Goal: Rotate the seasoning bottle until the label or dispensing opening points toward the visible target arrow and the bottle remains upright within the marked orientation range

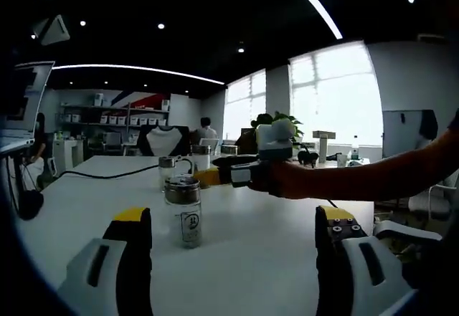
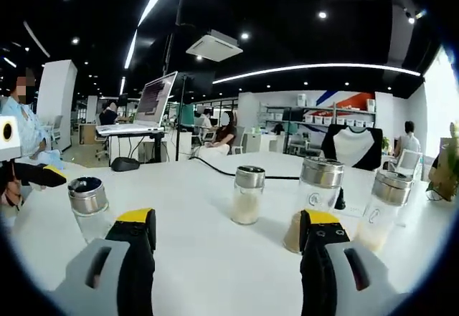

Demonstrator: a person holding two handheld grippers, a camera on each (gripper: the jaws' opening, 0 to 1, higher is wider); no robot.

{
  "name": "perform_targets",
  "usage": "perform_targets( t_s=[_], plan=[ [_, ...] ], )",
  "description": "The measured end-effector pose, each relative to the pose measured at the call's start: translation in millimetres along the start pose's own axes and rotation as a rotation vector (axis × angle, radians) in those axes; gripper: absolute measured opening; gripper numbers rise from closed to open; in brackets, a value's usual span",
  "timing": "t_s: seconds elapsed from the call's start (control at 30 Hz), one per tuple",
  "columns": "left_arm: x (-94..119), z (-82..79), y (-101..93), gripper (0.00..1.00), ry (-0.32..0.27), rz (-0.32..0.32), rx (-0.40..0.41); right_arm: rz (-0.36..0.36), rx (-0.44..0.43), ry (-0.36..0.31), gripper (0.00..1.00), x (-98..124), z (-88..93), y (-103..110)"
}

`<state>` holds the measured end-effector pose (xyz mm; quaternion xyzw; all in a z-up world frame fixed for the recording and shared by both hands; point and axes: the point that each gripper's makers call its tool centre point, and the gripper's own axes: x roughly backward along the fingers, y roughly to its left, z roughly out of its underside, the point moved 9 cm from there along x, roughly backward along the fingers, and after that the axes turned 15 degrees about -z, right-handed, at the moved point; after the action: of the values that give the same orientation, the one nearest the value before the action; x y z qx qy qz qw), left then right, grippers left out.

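White bench [image 1: 272, 251] in an open office carries both claws, the left claw [image 1: 233, 233] with jaws apart and the right claw [image 2: 226, 233] likewise apart and empty, while the clear glass seasoning bottle with metal cap [image 1: 183, 212] stands upright just ahead of the left claw.

Ahead of the right gripper [image 2: 228, 241], whose jaws stand apart and empty, three seasoning bottles [image 2: 248, 195] stand upright on the white table [image 2: 201, 273], a fourth [image 2: 89, 207] off left.
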<state>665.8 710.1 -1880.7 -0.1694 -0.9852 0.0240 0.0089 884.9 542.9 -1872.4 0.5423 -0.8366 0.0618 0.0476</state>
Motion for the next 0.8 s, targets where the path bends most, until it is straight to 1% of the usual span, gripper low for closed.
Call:
perform_targets(
  t_s=[0.1, 0.17, 0.2, 0.3, 0.43, 0.5, 0.6, 0.7, 0.73, 0.8],
  plan=[
    [0, -0.3, -0.7, 1.00, -0.003, 0.003, 0.004, 0.001, -0.016, -0.006, 0.82, -6, 1.2, -4],
    [0, -3.1, -1.6, 1.00, -0.021, 0.013, 0.012, 0.002, -0.029, -0.020, 0.78, -9, 2.3, -7],
    [1, -4.0, -1.4, 1.00, -0.027, 0.015, 0.015, 0.006, -0.030, -0.025, 0.77, -11, 2.7, -8],
    [2, -7.4, 0.1, 1.00, -0.056, 0.018, 0.040, 0.002, -0.036, -0.017, 0.76, -17, 5.4, -10],
    [3, -8.5, -0.1, 1.00, -0.060, 0.030, 0.067, -0.003, -0.042, -0.001, 0.75, -25, 7.0, -12],
    [4, -9.5, -2.1, 1.00, -0.068, 0.032, 0.037, -0.005, -0.038, 0.003, 0.74, -28, 7.3, -12],
    [4, -9.5, -2.9, 1.00, -0.064, 0.034, 0.031, 0.003, -0.035, 0.012, 0.74, -32, 6.2, -13],
    [3, -5.8, -2.6, 1.00, -0.036, 0.038, 0.038, 0.008, -0.039, 0.013, 0.75, -36, 4.2, -14],
    [3, -3.4, -2.6, 1.00, -0.026, 0.032, 0.016, 0.013, -0.039, 0.013, 0.74, -38, 3.8, -16],
    [3, -2.2, -1.7, 1.00, -0.031, 0.011, -0.013, 0.018, -0.032, 0.018, 0.73, -41, 3.4, -18]
  ],
)
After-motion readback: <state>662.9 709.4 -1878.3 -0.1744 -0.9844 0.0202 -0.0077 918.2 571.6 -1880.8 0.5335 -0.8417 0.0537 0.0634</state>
